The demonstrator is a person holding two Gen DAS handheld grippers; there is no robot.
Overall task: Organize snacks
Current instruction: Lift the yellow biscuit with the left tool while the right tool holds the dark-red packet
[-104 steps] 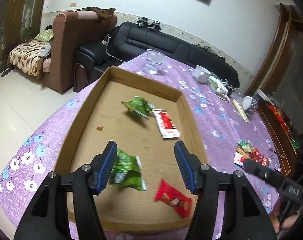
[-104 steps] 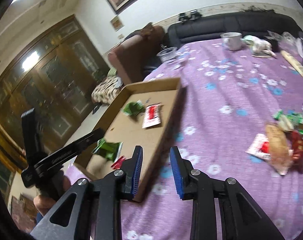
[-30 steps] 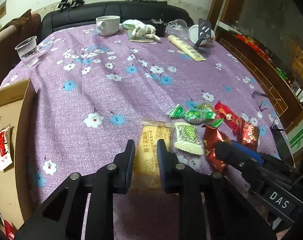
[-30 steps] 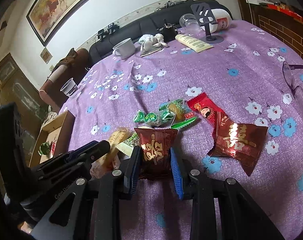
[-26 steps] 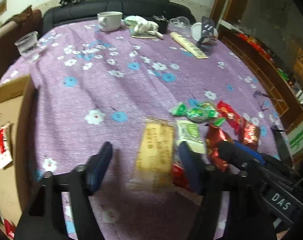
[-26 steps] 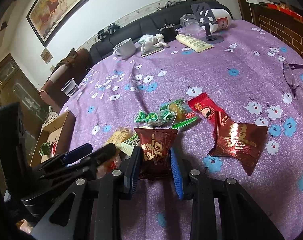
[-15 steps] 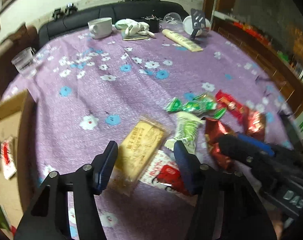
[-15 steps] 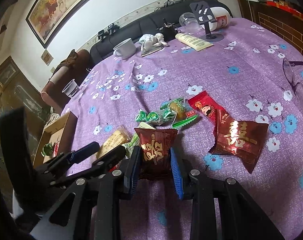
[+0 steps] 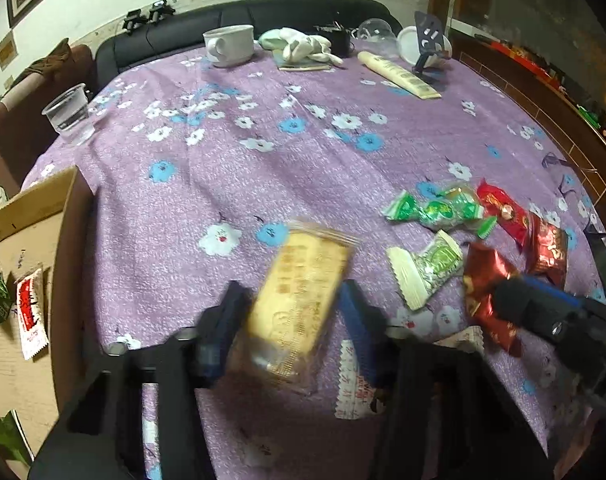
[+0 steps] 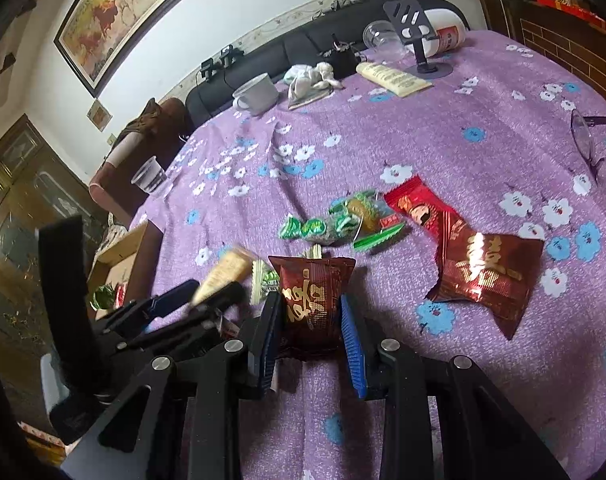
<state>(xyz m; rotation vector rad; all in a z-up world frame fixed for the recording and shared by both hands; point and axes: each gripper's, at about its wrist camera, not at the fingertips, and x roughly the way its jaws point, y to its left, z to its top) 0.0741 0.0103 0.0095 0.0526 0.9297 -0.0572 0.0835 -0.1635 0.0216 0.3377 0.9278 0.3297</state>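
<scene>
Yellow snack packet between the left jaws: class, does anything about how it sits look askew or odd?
Yes. The yellow snack packet lies slanted across the left gripper, not square to the closing jaws, its near end overlapping a red-and-white packet.

White mug (image 9: 230, 45) stood at far edge of purple floral tablecloth (image 9: 231, 160), black sofa (image 9: 239, 20) behind it. Clear plastic cup (image 9: 68, 110) near left edge, upright. Crumpled white cloth (image 9: 299, 46) lay on booklet beside mug. Cream tube (image 9: 399, 75) lay flat, just beside black phone stand (image 9: 427, 46). Eyeglasses (image 10: 591, 142) rested at right edge. Framed painting (image 10: 115, 16) hung on wall. Brown armchair (image 10: 143, 140) stood beside sofa.
</scene>
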